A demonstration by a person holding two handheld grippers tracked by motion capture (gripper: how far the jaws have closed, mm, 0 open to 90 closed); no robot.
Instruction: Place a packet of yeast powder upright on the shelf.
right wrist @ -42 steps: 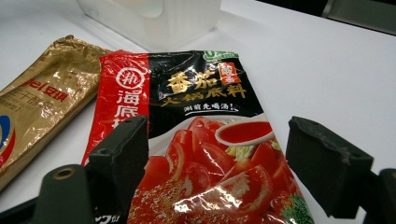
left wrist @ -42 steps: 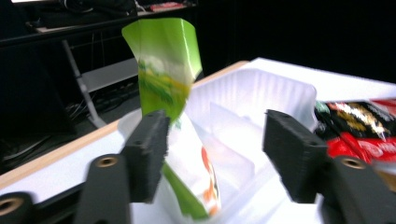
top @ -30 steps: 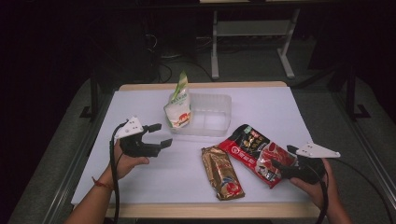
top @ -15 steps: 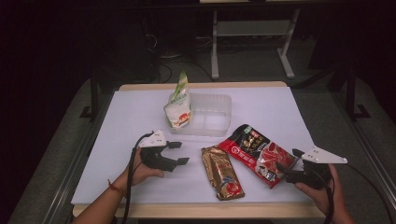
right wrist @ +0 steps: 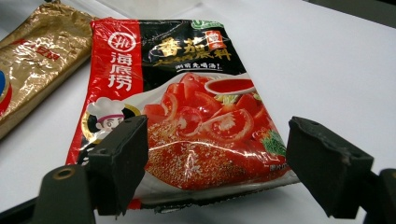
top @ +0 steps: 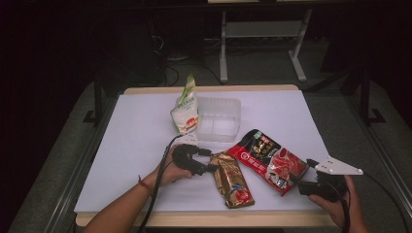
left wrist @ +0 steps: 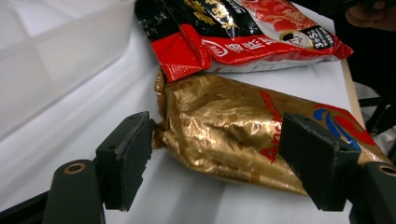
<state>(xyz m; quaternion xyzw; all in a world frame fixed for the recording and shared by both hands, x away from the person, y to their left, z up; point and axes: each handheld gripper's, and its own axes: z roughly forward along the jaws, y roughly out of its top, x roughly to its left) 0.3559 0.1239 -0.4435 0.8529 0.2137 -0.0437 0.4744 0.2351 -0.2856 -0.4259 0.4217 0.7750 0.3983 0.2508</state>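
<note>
Advanced since the earlier frame, left gripper (left wrist: 217, 161) stands spread, gold packet (left wrist: 243, 135) between its jaws; right gripper (right wrist: 215, 163) spread before red packet (right wrist: 187, 112).

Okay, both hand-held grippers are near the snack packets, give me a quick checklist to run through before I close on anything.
1. Left hand-held gripper open: ok, jaws spread wide.
2. Left jaws straddle the gold packet: ok, one jaw at its crimped end, the other over its printed side, neither pressing it.
3. Right hand-held gripper open: ok.
4. Right jaws lined up on the red packet: ok, its near edge sits between them, not yet gripped.
5. Packets free of each other: not ok, the red packet's corner lies on or against the gold packet's end.
6. Clear tub ready to receive: cannot tell if anything is inside; a green-and-white pouch leans at its left wall.
</note>
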